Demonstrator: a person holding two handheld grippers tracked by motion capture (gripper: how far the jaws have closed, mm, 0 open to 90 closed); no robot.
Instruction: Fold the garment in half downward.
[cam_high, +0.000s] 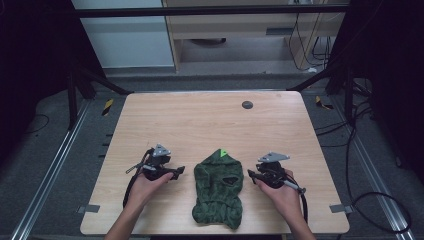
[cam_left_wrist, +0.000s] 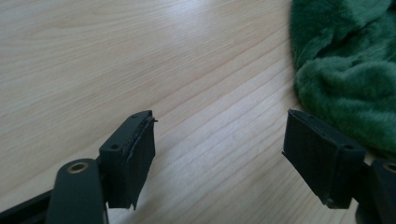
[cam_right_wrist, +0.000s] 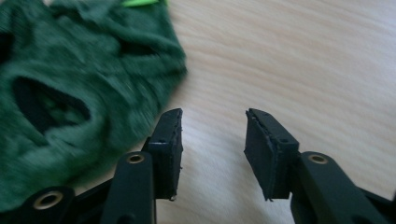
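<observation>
A fuzzy dark green garment with a bright green tag at its far tip lies on the wooden table, near the front edge. Left of it, my left gripper points toward the cloth. In the left gripper view this gripper is open over bare wood, with the garment just past its right jaw. Right of the cloth is my right gripper. In the right gripper view that gripper has a narrower gap with nothing in it, and the garment lies beside its left jaw.
A small black round disc sits near the table's far edge. Cables trail from both grippers toward the front edge. Dark frame legs and floor cables surround the table.
</observation>
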